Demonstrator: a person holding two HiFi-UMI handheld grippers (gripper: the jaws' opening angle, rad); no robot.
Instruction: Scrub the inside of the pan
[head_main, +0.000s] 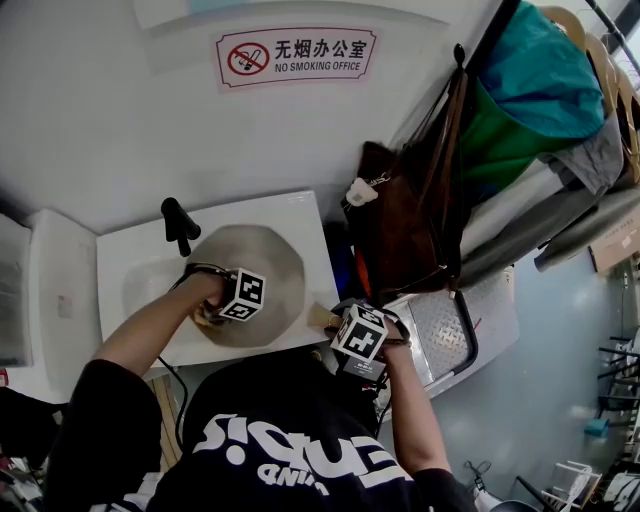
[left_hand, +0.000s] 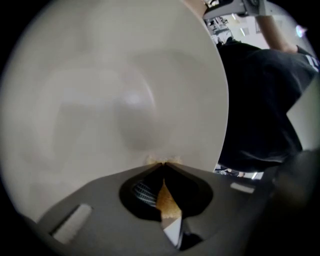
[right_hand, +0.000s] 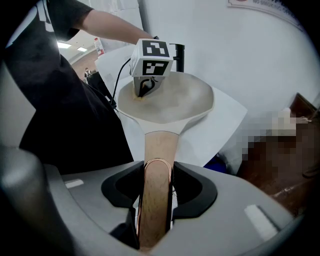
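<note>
Right gripper view: pan holds the left gripper pressing a sponge.

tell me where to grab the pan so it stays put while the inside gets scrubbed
Take the wooden handle, coming in from its free end on the person's side, jaws closing on its two long edges. It is long, straight and juts out from the rim of the pan, leaving the bowl free for the scrub pad in the left gripper. The right gripper is clamped there.
</note>
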